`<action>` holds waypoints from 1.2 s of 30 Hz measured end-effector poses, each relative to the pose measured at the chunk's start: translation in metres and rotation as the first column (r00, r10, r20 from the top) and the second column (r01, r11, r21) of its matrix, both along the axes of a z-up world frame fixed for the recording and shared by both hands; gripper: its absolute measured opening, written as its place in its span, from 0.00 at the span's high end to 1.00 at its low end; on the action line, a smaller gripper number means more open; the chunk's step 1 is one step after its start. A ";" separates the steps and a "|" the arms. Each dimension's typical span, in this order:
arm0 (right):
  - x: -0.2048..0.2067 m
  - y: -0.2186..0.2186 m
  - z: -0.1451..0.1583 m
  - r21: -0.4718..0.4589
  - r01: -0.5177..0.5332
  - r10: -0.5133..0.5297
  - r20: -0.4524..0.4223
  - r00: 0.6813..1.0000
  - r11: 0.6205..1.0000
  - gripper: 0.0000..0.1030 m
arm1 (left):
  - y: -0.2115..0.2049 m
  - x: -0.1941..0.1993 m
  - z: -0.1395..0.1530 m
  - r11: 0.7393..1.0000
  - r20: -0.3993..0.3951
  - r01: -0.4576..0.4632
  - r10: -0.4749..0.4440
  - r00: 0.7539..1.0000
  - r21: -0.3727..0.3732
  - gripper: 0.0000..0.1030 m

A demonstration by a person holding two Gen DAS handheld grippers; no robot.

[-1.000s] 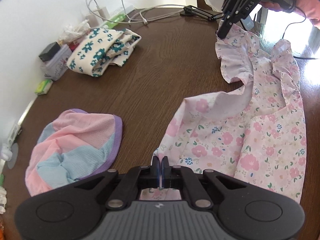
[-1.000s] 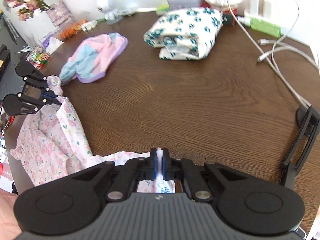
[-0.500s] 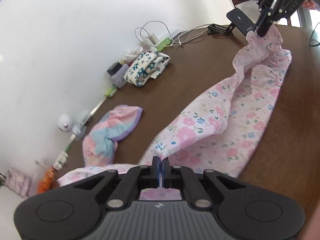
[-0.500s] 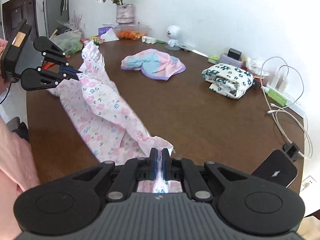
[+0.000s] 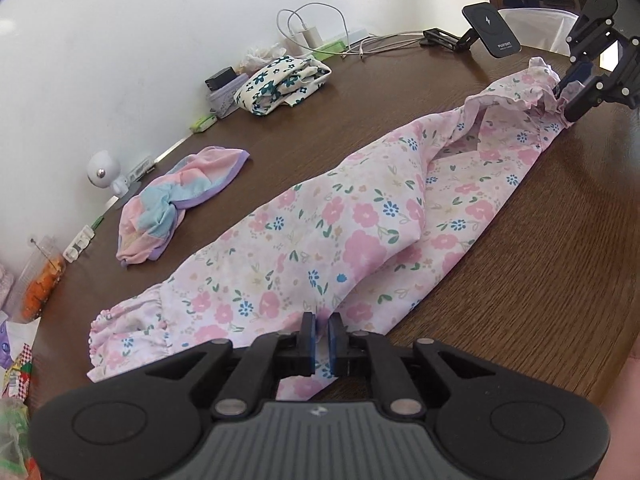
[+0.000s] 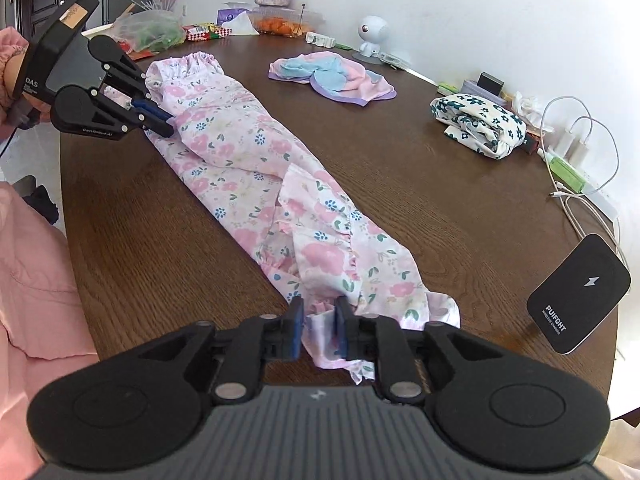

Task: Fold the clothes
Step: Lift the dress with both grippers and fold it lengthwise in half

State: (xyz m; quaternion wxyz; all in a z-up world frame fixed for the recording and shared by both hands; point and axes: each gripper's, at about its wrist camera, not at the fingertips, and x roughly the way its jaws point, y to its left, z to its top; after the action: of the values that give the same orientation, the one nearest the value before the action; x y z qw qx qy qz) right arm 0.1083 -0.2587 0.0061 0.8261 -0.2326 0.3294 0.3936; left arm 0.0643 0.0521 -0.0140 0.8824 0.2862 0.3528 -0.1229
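I see the floral dress (image 5: 360, 216) lying stretched out in a long, narrow band on the brown desk (image 5: 540, 248). Its long axis runs from my left tool (image 5: 319, 336) to my right tool (image 6: 318, 328), roughly parallel to the desk's near edge. The gathered, ruffled end (image 5: 128, 328) lies beside the left tool; the other ruffled end (image 6: 360, 344) lies at the right tool. One long side of the dress is folded over the other along this axis.

Left tool: the blue pads (image 5: 307, 340) stand narrowly apart, with a thin fold of dress fabric between them. I cannot tell whether they still pinch it.

Right tool: the pads (image 6: 296, 332) are parted wider, with a loose bunch of the dress edge lying between them and not pressed from either side.

Other items on the desk, all well apart from the dress:
- A pink, blue and purple garment (image 5: 176, 204), crumpled, toward the wall.
- A folded cream cloth with dark green flowers (image 5: 280, 84), further along the wall.
- A black charger stand (image 6: 580, 292), near the right tool's end of the dress.
- White cables (image 6: 580, 152) and a small white round-headed figure (image 6: 370, 38) by the wall.
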 end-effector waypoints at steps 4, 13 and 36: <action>-0.003 -0.004 0.024 0.136 0.019 -0.020 0.004 1.000 0.991 0.50 | -0.003 -0.004 0.005 0.999 0.043 0.026 -0.027 0.999 0.029 0.77; -0.012 0.093 0.027 0.127 -0.059 0.038 0.156 0.987 0.990 0.43 | -0.027 0.004 -0.008 0.963 0.088 0.203 -0.221 0.971 0.177 0.99; -0.058 0.227 -0.051 -0.358 0.020 0.185 0.528 0.829 0.933 0.96 | -0.004 0.001 0.005 0.986 0.114 0.164 -0.165 0.980 0.011 0.84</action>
State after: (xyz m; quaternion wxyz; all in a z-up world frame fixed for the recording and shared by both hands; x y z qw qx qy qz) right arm 0.0505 -0.0322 -0.0453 0.8131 -0.4931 0.1301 0.2807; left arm 0.0658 0.0481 -0.0090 0.8876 0.3219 0.2768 -0.1785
